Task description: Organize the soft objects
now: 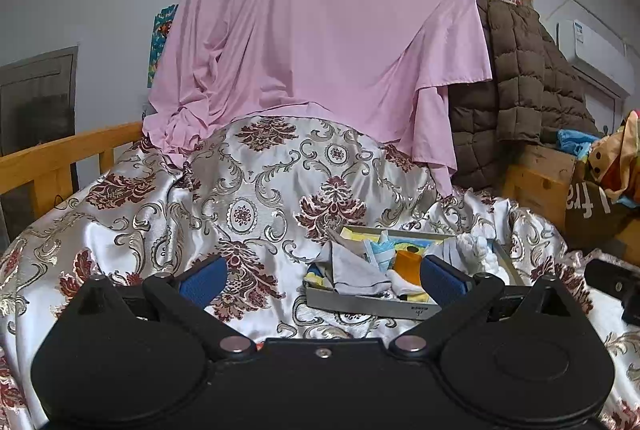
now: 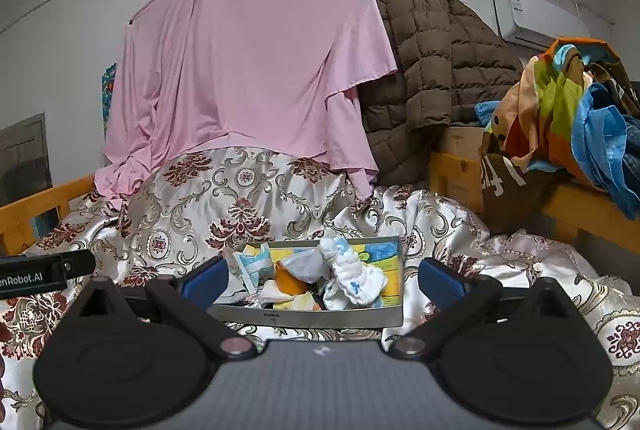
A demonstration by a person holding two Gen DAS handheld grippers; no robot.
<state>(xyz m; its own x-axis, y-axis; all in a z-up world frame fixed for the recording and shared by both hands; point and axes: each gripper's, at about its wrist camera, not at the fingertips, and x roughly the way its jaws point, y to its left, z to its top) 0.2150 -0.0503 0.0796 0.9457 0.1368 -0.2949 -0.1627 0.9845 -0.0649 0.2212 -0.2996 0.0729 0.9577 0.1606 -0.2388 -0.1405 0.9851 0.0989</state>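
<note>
A shallow grey metal tray (image 2: 312, 317) lies on a silver floral bedspread (image 2: 192, 205). It holds several small soft items: a white baby sock bundle (image 2: 352, 276), an orange piece (image 2: 290, 282), a grey cloth (image 1: 356, 270) and blue-and-white folded pieces (image 2: 254, 264). The tray also shows in the left wrist view (image 1: 360, 304), right of centre. My left gripper (image 1: 322, 276) is open and empty, just short of the tray's near left corner. My right gripper (image 2: 322, 278) is open and empty, its fingers either side of the tray's near edge.
A pink sheet (image 2: 256, 61) hangs from a rail at the back. A brown quilted jacket (image 2: 432, 69) hangs beside it. Colourful clothes (image 2: 568, 117) are piled on a wooden frame (image 2: 584, 209) at right. A wooden bed rail (image 1: 60, 157) runs along the left.
</note>
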